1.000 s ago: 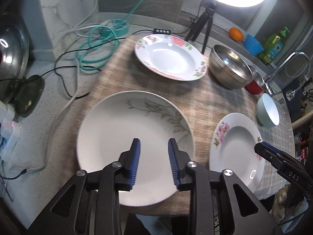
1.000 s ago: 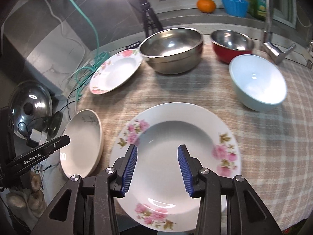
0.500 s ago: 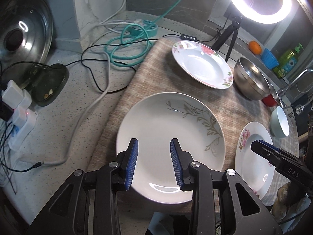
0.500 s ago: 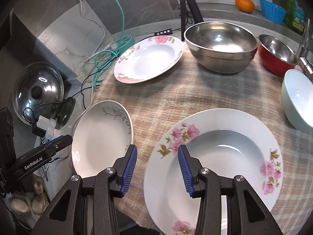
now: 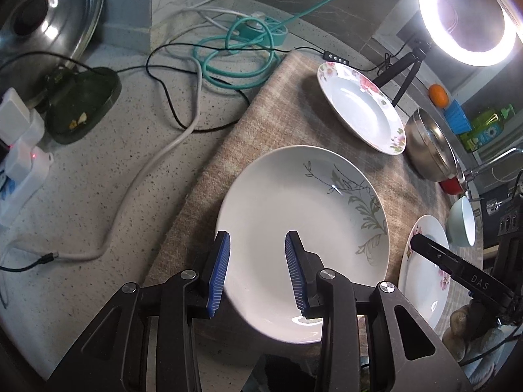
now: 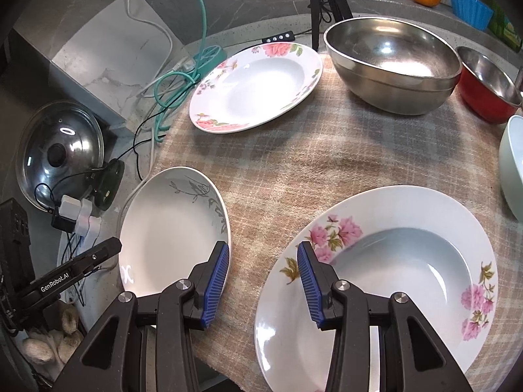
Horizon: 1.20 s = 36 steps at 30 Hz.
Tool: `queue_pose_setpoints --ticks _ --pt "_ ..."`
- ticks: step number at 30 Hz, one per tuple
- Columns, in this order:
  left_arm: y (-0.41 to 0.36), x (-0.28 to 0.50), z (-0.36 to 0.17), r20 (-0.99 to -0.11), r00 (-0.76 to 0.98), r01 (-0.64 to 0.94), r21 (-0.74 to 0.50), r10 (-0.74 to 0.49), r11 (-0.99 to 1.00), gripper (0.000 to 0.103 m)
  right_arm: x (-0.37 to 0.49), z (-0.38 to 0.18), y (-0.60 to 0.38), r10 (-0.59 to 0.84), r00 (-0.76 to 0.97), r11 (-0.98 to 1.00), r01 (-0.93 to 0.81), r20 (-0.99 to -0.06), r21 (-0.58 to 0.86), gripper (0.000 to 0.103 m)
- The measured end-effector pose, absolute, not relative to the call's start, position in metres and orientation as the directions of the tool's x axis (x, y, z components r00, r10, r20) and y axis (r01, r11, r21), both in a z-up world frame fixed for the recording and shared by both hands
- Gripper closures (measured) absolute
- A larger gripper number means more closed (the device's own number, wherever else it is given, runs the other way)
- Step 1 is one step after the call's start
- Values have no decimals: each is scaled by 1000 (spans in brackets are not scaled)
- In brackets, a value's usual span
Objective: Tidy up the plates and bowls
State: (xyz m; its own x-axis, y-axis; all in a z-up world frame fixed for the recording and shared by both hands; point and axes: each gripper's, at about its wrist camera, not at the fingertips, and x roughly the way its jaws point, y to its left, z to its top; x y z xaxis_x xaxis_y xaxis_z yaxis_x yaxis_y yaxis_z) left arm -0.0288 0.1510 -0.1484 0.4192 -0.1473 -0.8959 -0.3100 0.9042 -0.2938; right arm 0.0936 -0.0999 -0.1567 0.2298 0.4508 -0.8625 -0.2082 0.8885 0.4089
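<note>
A white plate with a grey leaf pattern (image 5: 304, 238) lies on the checked cloth (image 5: 261, 124). My left gripper (image 5: 257, 238) hovers open over its near left part, the left finger by the rim, nothing between the pads. To its right lies a deep plate with pink flowers (image 6: 392, 281). My right gripper (image 6: 262, 248) stands open above the cloth between the leaf plate (image 6: 173, 225) and the pink plate, its right finger over the pink plate's left rim. A second pink-flowered plate (image 6: 255, 88) sits at the back.
A large steel bowl (image 6: 392, 62), a red bowl (image 6: 487, 88) and a pale blue bowl (image 6: 513, 163) line the back right. Teal and white cables (image 5: 238, 55), a pot lid (image 5: 42, 23) and chargers (image 5: 19, 160) lie left of the cloth. A ring light (image 5: 467, 16) stands behind.
Both grippers have slid left and slightly down. The left one went from the leaf plate's middle to its left part; the right one went from over the pink plate to its left rim.
</note>
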Motion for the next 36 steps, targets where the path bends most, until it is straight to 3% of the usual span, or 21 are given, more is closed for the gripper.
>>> queue_pose_setpoints --ticks 19,24,27,36 --pt "168 -28 -162 -893 411 -347 -339 -183 875 70 105 -163 -61 463 190 870 -287 -866 402 64" --pt "169 -28 -166 -895 405 -350 -341 -187 873 71 106 -165 -52 463 173 863 -312 -869 398 72" --pt "169 -28 -167 -895 401 -346 -344 -194 873 82 106 -168 -48 463 158 861 -313 -872 401 76" --pt "170 -28 -174 -902 385 -354 -340 -196 871 87 107 -179 -48 463 120 860 -300 -878 413 86"
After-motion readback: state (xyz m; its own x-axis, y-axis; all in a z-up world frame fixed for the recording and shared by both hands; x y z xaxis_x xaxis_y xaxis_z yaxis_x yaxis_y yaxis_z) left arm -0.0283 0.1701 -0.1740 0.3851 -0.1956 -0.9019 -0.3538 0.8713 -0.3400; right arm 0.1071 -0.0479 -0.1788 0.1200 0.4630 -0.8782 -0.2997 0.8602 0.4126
